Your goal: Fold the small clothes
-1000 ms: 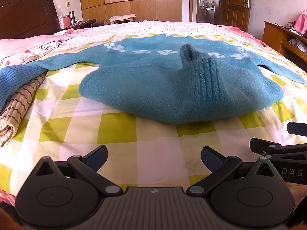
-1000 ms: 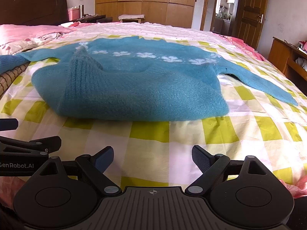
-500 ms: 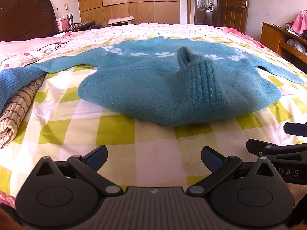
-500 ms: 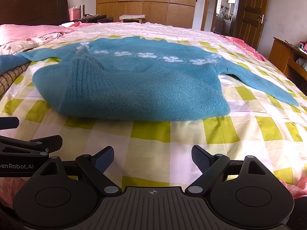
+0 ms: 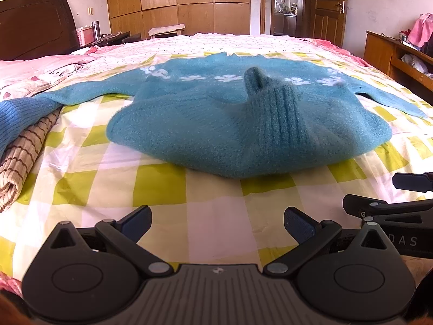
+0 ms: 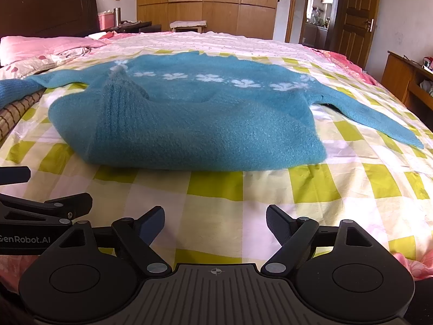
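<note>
A teal knit sweater [image 5: 216, 124] with a row of white flowers lies on the checked bedspread, its near part folded back over the body and both sleeves spread out to the sides. A ribbed fold stands up near its middle. The same sweater [image 6: 205, 119] fills the right wrist view. My left gripper [image 5: 217, 223] hovers open over bare bedspread, short of the sweater's near edge. Alongside it, my right gripper [image 6: 215, 222] is also short of that edge; its jaws are closing slightly and nothing is between them.
A folded brown-striped cloth [image 5: 24, 149] and a blue knit piece [image 5: 16, 116] lie at the left of the bed [image 5: 216, 197]. A dark headboard [image 5: 35, 24] is at the far left, wardrobes at the back, a wooden shelf unit [image 5: 397, 51] on the right.
The right gripper's fingers have come slightly closer together. The sweater and both hands stay where they were.
</note>
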